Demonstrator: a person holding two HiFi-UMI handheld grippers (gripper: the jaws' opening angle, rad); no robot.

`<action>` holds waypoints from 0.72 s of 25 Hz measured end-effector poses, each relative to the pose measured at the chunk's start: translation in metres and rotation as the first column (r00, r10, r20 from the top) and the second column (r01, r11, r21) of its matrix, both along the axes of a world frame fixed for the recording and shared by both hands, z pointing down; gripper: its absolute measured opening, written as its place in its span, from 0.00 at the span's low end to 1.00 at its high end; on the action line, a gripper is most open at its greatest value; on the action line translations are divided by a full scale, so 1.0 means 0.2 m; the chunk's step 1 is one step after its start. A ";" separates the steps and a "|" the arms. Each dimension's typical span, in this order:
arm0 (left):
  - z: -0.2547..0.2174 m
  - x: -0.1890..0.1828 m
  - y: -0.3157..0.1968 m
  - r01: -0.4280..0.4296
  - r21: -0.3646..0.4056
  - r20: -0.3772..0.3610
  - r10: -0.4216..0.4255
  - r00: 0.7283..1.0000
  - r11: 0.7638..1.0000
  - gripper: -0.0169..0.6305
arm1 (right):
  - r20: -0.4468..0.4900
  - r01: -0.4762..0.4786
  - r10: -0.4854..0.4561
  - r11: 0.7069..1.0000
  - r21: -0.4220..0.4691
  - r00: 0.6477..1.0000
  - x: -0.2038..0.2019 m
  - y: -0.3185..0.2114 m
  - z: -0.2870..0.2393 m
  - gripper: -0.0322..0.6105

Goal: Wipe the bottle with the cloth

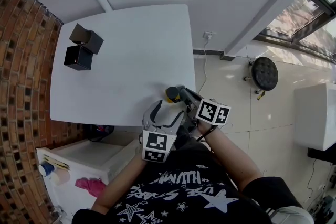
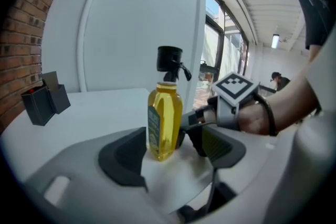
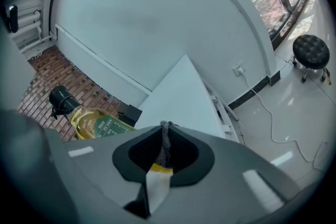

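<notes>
On the white table (image 1: 121, 60), left gripper (image 2: 169, 144) gapes loose around the upright bottle (image 2: 165, 123), right gripper (image 3: 164, 132) pinches the cloth (image 3: 166, 147): steady that bottle first, then wipe gently.

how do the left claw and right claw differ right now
The left claw stands open; the right claw is shut. The left claw has the yellow bottle standing upright between its spread pads; the right claw pinches a thin grey cloth. Shared: both sit close together at the near edge of the white table, right by the bottle.
</notes>
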State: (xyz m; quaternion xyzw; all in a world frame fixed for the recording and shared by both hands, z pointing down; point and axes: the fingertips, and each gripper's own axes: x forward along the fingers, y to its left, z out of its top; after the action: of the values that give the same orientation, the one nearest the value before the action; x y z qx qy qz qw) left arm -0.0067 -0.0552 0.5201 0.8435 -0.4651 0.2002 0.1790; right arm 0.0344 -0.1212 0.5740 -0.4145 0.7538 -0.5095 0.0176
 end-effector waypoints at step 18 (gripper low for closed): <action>0.05 0.01 -0.23 0.264 0.012 0.123 -0.263 0.957 0.964 0.42 | -0.003 0.024 -0.024 0.991 0.129 1.000 0.19 -0.02 -0.23 0.11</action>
State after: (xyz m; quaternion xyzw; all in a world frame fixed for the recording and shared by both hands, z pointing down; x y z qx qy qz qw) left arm -0.0041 -0.1020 0.5299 0.7597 -0.5831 0.2273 0.1768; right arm 0.0724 -0.1244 0.5275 -0.4039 0.7901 -0.4596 0.0376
